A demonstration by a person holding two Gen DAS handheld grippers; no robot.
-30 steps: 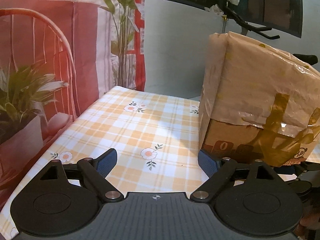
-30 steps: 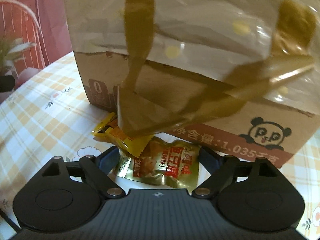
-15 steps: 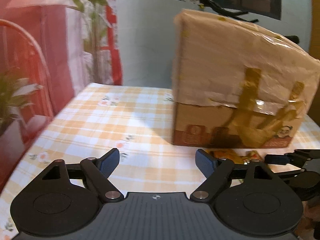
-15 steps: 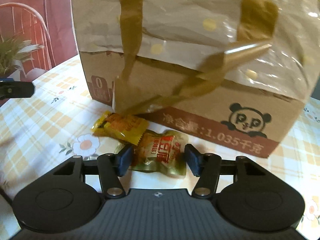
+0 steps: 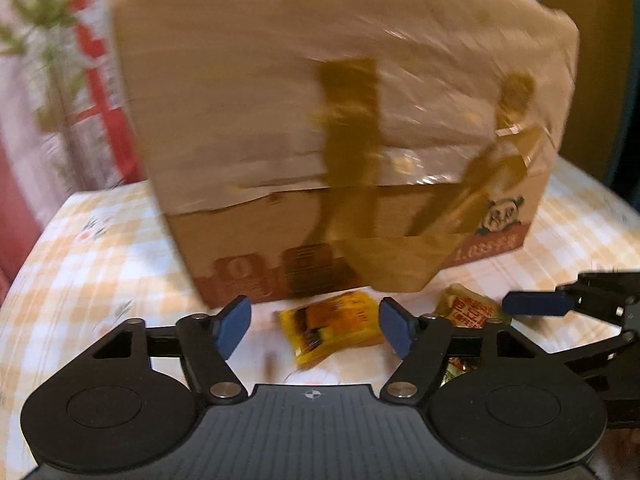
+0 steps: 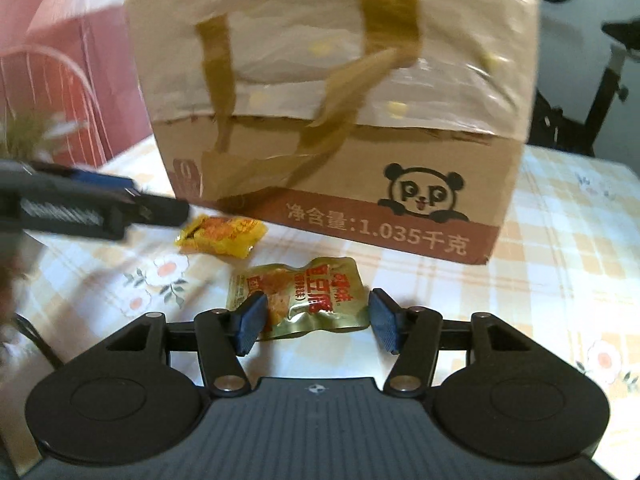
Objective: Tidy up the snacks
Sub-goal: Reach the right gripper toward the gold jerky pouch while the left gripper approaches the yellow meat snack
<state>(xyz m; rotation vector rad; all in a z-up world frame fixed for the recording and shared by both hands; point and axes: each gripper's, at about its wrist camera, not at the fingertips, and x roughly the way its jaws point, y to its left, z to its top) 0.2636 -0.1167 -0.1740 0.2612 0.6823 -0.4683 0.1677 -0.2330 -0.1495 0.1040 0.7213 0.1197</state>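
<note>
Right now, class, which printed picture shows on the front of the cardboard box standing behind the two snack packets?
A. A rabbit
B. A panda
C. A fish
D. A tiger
B: the right wrist view shows a black-outlined panda printed on the cardboard box, just above its brown band of text.

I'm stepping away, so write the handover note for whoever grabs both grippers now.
Left gripper: open, jaws just closing, straddling the yellow snack packet, no grip yet.
Right gripper: open around the gold snack pouch, pads not pressing.
Both snacks lie on the checked tablecloth in front of the panda box.
Done: nothing stowed.
Left: grip each snack and put it away.
</note>
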